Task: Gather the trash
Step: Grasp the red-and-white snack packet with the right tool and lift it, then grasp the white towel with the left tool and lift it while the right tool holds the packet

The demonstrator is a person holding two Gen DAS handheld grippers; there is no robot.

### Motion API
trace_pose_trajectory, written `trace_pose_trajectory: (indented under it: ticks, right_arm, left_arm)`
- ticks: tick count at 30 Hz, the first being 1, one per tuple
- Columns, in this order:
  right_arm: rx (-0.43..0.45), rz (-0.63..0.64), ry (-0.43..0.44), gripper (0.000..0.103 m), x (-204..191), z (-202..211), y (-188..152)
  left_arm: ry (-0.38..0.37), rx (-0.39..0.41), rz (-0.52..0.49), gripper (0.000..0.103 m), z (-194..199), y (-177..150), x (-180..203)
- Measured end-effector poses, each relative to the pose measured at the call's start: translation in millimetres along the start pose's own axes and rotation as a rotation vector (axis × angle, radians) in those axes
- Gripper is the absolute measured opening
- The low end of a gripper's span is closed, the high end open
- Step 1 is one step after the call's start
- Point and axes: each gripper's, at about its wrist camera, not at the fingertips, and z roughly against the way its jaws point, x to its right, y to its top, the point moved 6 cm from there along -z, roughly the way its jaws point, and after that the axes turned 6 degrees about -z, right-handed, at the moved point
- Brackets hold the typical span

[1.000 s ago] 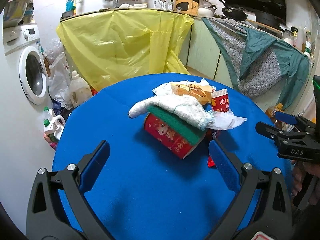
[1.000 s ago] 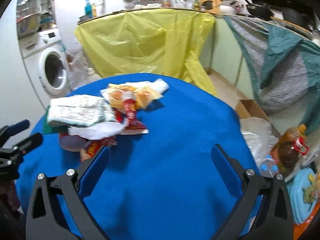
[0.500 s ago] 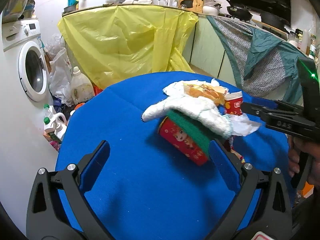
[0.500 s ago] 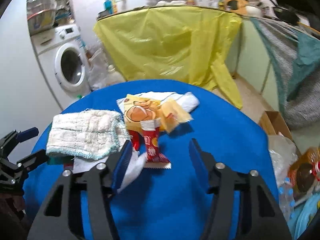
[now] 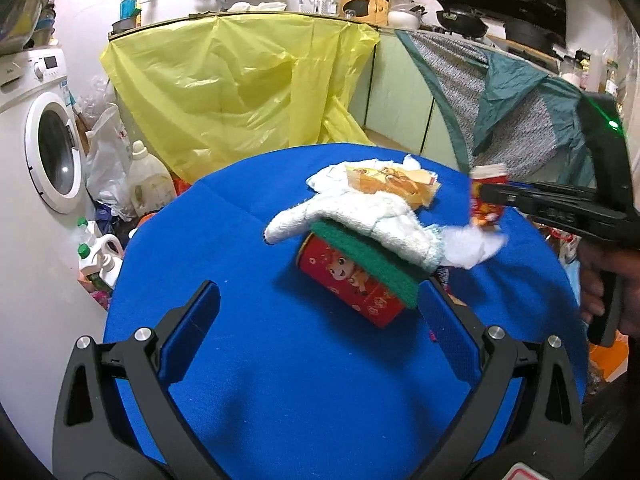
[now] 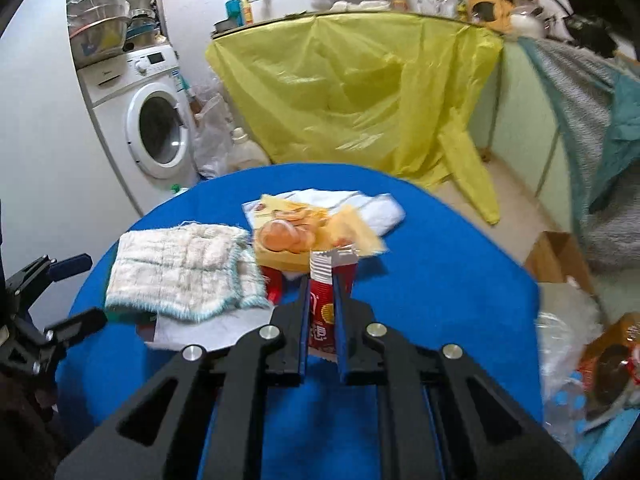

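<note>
- Right gripper (image 6: 322, 312): jaws closing, nearly together, blue pads pressing a red snack packet (image 6: 326, 300) from both sides. Lower centre of the right wrist view, pointing up-frame and tilted down toward the surface (image 6: 440, 280).
- In the left wrist view it enters from the right edge, mid-height, tips pointing left; a hand (image 5: 612, 280) grips its handle at right.
- Left gripper (image 5: 318, 324): jaws spread wide, nothing between the pads, low in frame, angled down at the surface.
- In the right wrist view it sits at far left, jaws apart.
</note>
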Motion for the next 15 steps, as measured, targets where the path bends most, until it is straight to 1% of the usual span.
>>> trace_pose_trajectory:
  ticks: [3,6,8,10,13,15]
  right_arm:
    - [0.015,-0.045,-0.031,0.010,17,23,-8]
    - [-0.020,-0.073,-0.029,0.011,28,31,-25]
    - [-0.069,-0.082,-0.024,0.012,30,25,-40]
    - [-0.121,-0.067,-0.043,0.013,31,12,-52]
    - [-0.158,-0.049,-0.063,0.019,31,-2,-61]
    - [-0.183,-0.044,-0.072,0.020,32,-10,-66]
  left_arm:
    - [-0.009,0.005,0.004,0.095,1,2,2]
    - [-0.014,0.005,0.003,0.095,1,3,4]
    - [-0.016,0.005,0.006,0.095,1,3,6]
    - [-0.021,0.000,0.005,0.095,0,3,8]
    - [-0.021,-0.010,-0.005,0.095,-3,2,12]
    - [-0.017,-0.017,-0.015,0.095,-5,1,14]
